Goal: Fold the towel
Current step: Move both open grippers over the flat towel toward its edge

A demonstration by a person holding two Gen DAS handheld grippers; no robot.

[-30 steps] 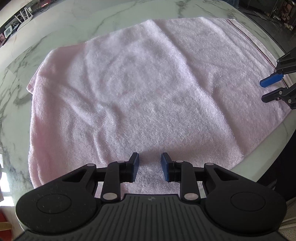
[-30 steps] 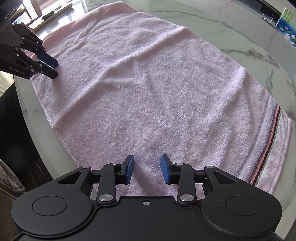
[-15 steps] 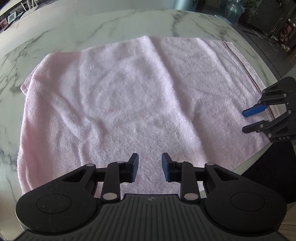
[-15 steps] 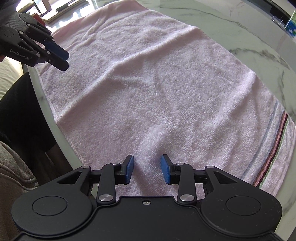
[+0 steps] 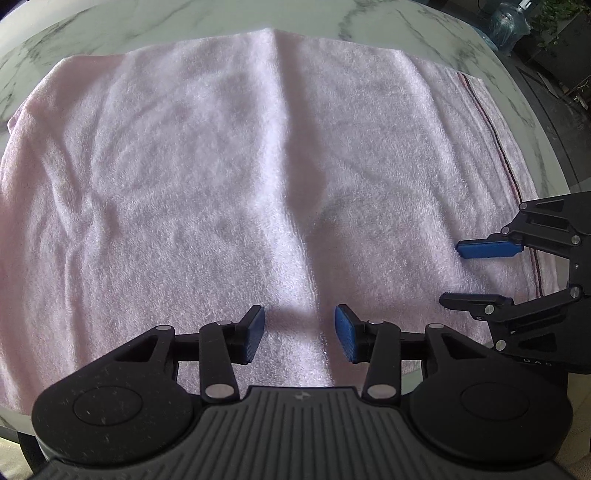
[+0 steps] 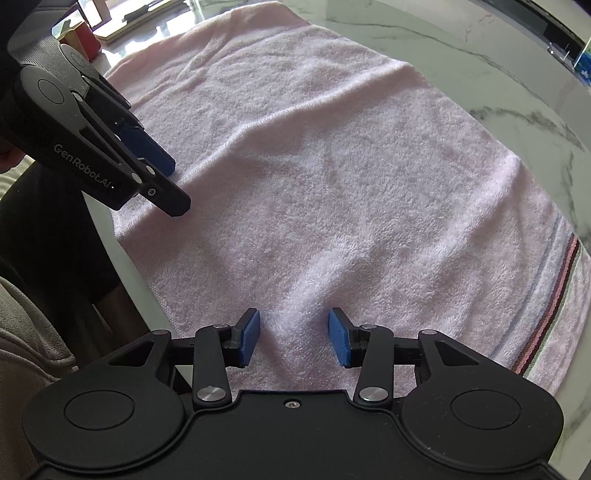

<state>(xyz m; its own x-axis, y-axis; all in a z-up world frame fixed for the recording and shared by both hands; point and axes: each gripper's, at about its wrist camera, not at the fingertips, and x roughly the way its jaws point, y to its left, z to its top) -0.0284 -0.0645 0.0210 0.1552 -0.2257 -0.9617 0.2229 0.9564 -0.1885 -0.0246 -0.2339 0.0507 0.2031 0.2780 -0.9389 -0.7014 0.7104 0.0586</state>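
Note:
A pale pink towel [image 5: 221,177] lies spread flat on a white marble table [image 5: 369,26], with a striped band along its right end [image 6: 554,295]. A soft ridge runs down its middle. My left gripper [image 5: 299,334] is open and empty, low over the towel's near edge. My right gripper [image 6: 293,338] is open and empty over the near edge close to the striped end. Each gripper shows in the other's view: the right one [image 5: 469,273] at the far right, the left one [image 6: 173,188] at the upper left, both open.
The table's near edge [image 6: 125,266] runs just below the towel, with the person's dark clothing beyond it. Small items, a red box [image 6: 86,38] and a board, stand at the table's far left corner. A water jug [image 5: 513,22] stands off the table, far right.
Both grippers have moved closer together along the towel's near edge and lower toward it. Both stay open. The towel has not moved.

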